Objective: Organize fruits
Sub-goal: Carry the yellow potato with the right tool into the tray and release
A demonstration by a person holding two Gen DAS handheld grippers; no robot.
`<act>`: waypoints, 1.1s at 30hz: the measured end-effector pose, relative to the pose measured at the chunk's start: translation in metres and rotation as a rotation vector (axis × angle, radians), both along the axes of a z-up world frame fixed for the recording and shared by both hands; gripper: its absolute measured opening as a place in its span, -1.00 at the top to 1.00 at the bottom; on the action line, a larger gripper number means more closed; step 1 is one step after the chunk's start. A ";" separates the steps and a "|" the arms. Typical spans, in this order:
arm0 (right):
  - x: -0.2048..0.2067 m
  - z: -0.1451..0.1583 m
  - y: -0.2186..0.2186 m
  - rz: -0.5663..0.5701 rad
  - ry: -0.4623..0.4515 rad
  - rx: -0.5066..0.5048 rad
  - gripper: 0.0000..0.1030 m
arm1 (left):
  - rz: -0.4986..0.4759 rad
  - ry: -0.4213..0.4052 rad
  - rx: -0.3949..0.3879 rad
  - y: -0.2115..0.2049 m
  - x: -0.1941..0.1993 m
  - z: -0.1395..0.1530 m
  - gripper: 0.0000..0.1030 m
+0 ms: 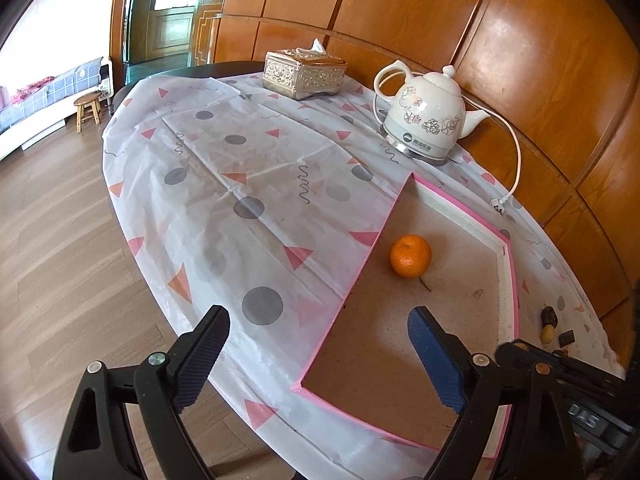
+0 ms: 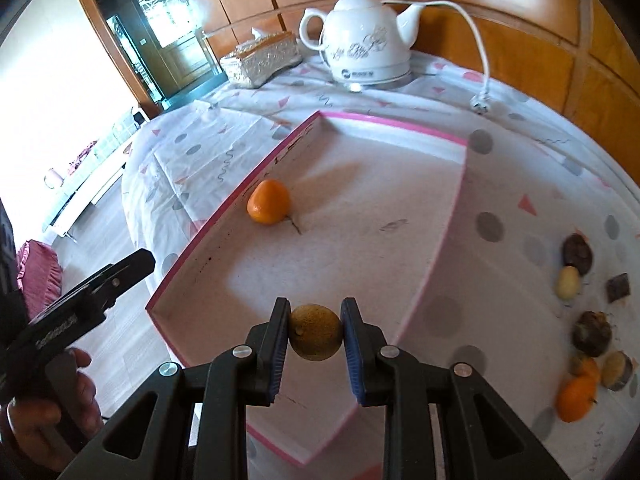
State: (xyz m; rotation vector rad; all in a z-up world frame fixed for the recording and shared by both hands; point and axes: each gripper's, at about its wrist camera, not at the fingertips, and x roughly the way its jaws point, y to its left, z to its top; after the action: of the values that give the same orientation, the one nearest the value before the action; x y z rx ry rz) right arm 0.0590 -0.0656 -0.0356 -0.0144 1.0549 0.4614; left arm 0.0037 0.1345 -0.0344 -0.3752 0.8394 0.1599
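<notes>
Holding one orange (image 1: 410, 256), the pink tray (image 2: 428, 280) sits below right fingers (image 2: 277, 344) gripping a brownish fruit (image 2: 316, 332); left fingers (image 1: 204, 356) spread.

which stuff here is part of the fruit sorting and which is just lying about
Job:
- pink-edged shallow cardboard tray
- round orange mandarin in the tray
- brownish round fruit in the right tongs
- loose fruits on the cloth
- open left tongs

Lying about:
- white ceramic electric kettle
- gold embossed tissue box

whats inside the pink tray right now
One orange lies inside the pink tray, on its bare floor. The right gripper holds a brownish fruit above it. Its near corner is hidden behind the fingers.
</notes>
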 end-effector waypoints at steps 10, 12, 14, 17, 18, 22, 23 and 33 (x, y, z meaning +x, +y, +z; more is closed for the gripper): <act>-0.006 0.007 -0.009 -0.043 -0.027 0.026 0.39 | -0.004 0.004 -0.005 -0.001 0.000 -0.002 -0.77; -0.009 0.011 -0.018 -0.070 -0.045 0.022 0.39 | -0.006 0.001 -0.007 -0.002 -0.001 -0.001 -0.77; -0.015 0.014 -0.033 -0.104 -0.056 0.017 0.39 | -0.009 0.003 -0.009 -0.002 -0.001 -0.002 -0.77; -0.025 0.017 -0.063 -0.175 -0.069 0.002 0.39 | -0.013 0.004 -0.013 -0.004 0.000 -0.002 -0.77; -0.028 0.018 -0.074 -0.199 -0.070 -0.003 0.39 | -0.015 0.003 -0.012 -0.004 0.000 -0.001 -0.77; -0.040 0.019 -0.119 -0.302 -0.072 -0.031 0.39 | -0.021 0.000 -0.012 -0.006 -0.001 -0.001 -0.77; -0.043 0.020 -0.133 -0.334 -0.070 -0.040 0.39 | -0.023 0.000 -0.012 -0.007 -0.001 0.000 -0.77; -0.071 0.037 -0.254 -0.601 -0.078 -0.131 0.39 | -0.069 -0.013 0.011 -0.022 0.001 0.008 -0.77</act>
State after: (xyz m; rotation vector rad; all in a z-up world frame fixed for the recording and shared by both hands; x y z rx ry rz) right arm -0.0121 -0.3200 0.0010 0.1635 0.9553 -0.1516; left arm 0.0049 0.1123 -0.0268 -0.3364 0.8372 0.0979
